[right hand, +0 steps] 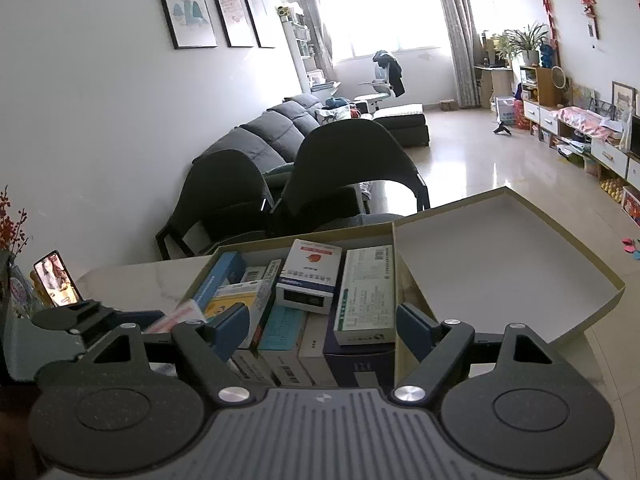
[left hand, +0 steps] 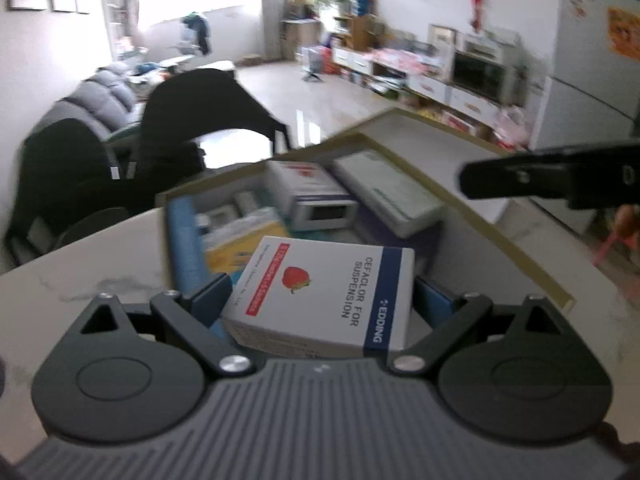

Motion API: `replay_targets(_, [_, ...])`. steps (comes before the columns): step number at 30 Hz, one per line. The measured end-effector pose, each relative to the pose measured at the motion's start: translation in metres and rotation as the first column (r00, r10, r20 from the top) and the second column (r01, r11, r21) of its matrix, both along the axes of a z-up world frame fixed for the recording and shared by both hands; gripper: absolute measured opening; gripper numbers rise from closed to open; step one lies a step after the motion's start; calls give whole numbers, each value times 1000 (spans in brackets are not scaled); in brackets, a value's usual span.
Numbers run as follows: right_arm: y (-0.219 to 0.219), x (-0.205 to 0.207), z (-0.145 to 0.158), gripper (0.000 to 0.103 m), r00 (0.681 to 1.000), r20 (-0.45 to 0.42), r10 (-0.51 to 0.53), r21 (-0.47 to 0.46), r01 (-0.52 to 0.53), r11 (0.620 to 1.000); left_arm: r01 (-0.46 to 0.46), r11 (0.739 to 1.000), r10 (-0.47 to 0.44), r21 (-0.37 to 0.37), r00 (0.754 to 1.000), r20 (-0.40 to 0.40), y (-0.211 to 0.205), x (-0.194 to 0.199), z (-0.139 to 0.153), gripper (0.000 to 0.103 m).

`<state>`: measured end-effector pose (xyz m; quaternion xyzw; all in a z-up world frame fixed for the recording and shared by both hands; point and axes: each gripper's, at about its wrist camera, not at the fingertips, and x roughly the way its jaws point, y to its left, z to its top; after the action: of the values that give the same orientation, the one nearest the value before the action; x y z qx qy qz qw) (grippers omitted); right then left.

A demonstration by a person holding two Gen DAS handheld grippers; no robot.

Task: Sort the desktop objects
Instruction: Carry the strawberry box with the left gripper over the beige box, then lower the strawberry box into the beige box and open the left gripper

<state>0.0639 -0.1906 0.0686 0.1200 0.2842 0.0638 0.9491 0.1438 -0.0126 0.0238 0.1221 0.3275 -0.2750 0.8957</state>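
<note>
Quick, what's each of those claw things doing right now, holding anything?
Left gripper: closed on the white Cefaclor medicine box.
Right gripper: open, holding nothing, above the storage box of medicines.

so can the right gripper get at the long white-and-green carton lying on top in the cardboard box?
Probably yes: the right gripper is open and empty, the white-and-green carton lies uncovered just ahead, and nothing sits above it.

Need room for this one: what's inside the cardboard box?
The cardboard box is packed with medicine cartons, including a strawberry carton and a green-and-white carton on top. Lower layers and the bottom are covered.
</note>
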Motion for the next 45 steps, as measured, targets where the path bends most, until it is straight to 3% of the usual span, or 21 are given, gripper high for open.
replay_targets(5, [-8,-2,-2,83,1000,-4,-14,6,14,1000,34,999,-33,19,997,-72,-19,6,-12,97])
replay_targets(18, [-14,0,-9,84,1000,-19,-23,11,24,1000,-47,999,46,0,974,-222,-32,27,-34,99])
replay_targets(28, [-13,-1,-9,85,999,-17,-33,11,33,999,-83,996,74,-29,973,-220,-18,23,-27,101])
replay_targets(45, [-38,-11,-15,89,992,-23,-122,41,123,992,-153,988,152,-5,986,-68,-26,-4,-5,103])
